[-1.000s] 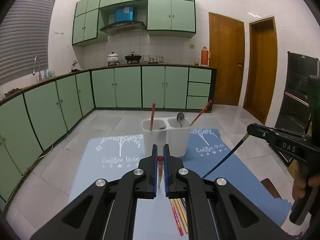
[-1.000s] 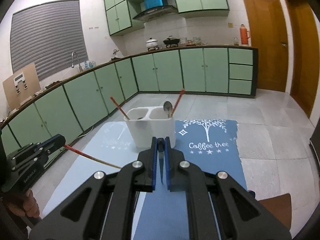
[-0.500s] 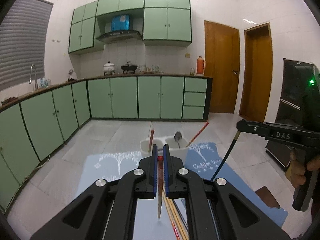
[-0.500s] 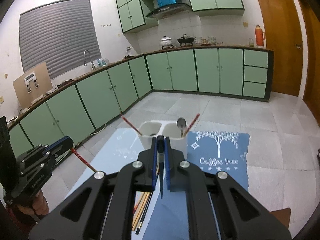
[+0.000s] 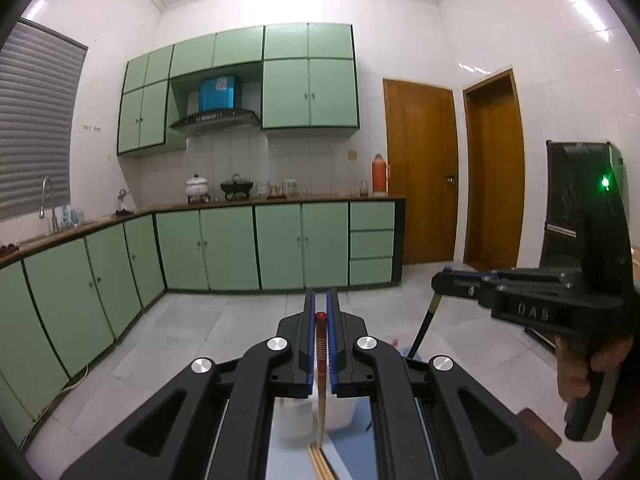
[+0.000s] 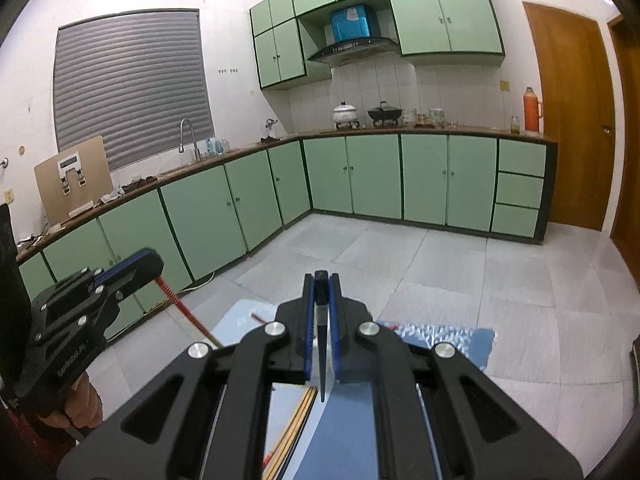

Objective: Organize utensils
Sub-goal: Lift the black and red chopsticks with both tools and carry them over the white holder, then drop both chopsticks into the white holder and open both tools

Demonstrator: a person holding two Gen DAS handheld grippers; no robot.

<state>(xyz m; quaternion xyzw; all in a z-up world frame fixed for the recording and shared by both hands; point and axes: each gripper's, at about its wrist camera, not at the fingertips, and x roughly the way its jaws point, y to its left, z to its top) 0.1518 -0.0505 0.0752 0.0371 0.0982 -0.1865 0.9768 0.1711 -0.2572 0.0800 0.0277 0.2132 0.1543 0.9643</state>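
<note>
My left gripper [image 5: 321,305] is shut on a red-topped chopstick [image 5: 321,360] that hangs down between its fingers. It is raised above the white utensil holder [image 5: 296,420], which shows only partly under the gripper body. My right gripper [image 6: 321,285] is shut on a black chopstick [image 6: 321,344] that points down. Each gripper shows in the other's view, the right one [image 5: 440,280] with the black chopstick [image 5: 424,326], the left one [image 6: 154,264] with the red chopstick [image 6: 180,306]. Loose chopsticks [image 6: 296,416] lie on the blue mat [image 6: 452,340] below.
The table with the blue mat is low in both views and mostly hidden by the grippers. Green kitchen cabinets [image 5: 280,244] and a tiled floor [image 6: 440,264] lie beyond. Wooden doors [image 5: 420,172] stand at the right.
Both grippers have risen and tilted upward, each holding its chopstick. The utensil holder and mat have dropped toward the bottom of both views.
</note>
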